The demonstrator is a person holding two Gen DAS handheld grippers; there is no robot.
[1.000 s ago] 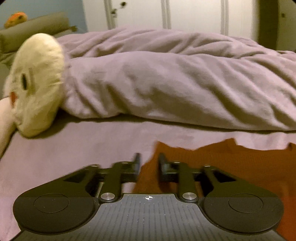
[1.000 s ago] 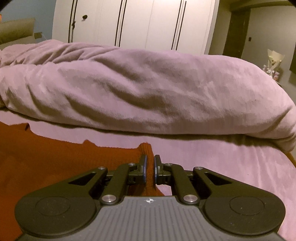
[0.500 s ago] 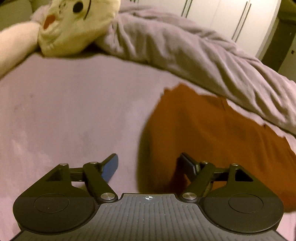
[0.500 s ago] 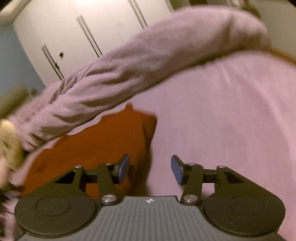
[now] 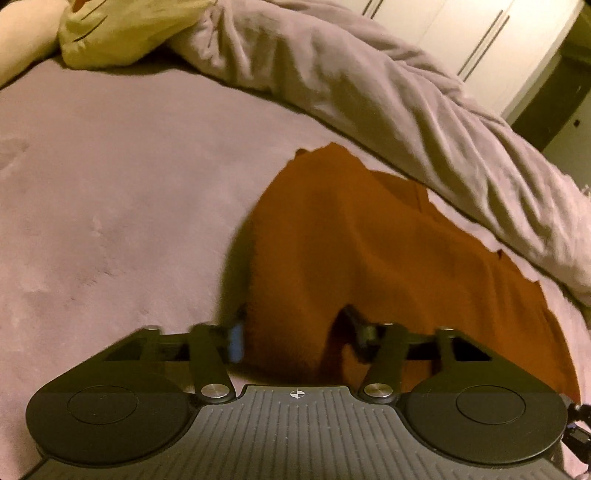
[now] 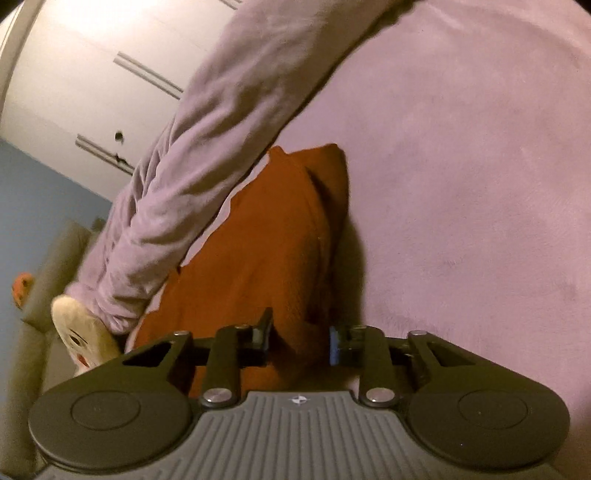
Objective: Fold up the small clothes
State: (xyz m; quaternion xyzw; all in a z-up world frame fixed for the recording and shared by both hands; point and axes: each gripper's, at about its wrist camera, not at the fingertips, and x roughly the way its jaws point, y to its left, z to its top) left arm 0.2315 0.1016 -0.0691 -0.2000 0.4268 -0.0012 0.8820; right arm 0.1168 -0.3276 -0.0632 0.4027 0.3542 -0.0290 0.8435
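Note:
A rust-orange garment (image 5: 369,240) lies spread on the purple bed sheet (image 5: 110,184), its far edge near the rolled duvet. In the left wrist view my left gripper (image 5: 291,328) straddles a raised fold at the garment's left edge. Its jaws are closing and blurred, still wide apart. In the right wrist view the orange garment (image 6: 266,251) runs away from the camera. My right gripper (image 6: 301,339) has a hump of its near right edge between its jaws, which are closing too. The blue pad (image 6: 333,345) sits right at the cloth's edge.
A bunched lilac duvet (image 5: 369,85) lies along the far side of the bed, seen also as the duvet (image 6: 207,147) in the right wrist view. A cream plush toy (image 5: 122,33) rests at its left end. White wardrobe doors (image 6: 92,74) stand behind. Bare sheet (image 6: 461,184) stretches right of the garment.
Both grippers let go of the garment's far edge, opened wide, pulled back and tilted down. They now straddle its near side edges, with the jaws narrower than half a second ago.

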